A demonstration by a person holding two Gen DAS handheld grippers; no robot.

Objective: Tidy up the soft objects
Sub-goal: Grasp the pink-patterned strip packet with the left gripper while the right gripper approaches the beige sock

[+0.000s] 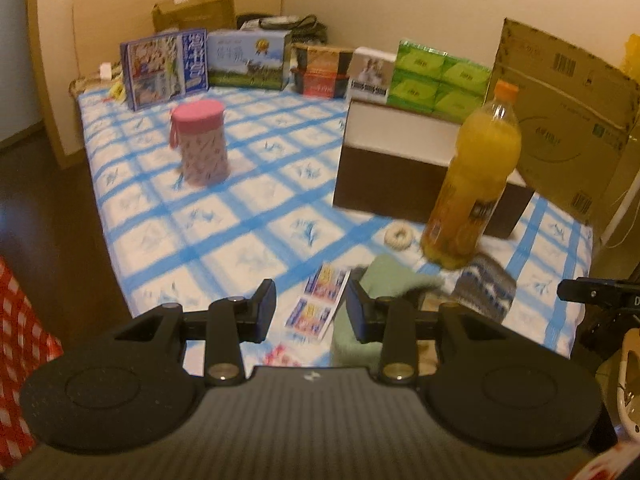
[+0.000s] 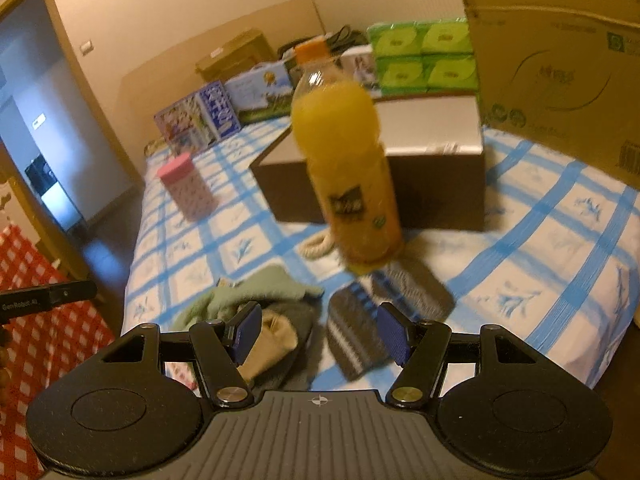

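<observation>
Right wrist view puts the orange juice bottle (image 2: pixel 346 168) as your landmark. You have sorted nothing yet, as I judge it: the green cloth (image 2: pixel 256 288) lies crumpled left of the bottle's base, the striped knit sock (image 2: pixel 360 332) just below it. Your right gripper (image 2: pixel 320 334) hangs released over both; your left gripper (image 1: pixel 311 307) is released too.
</observation>
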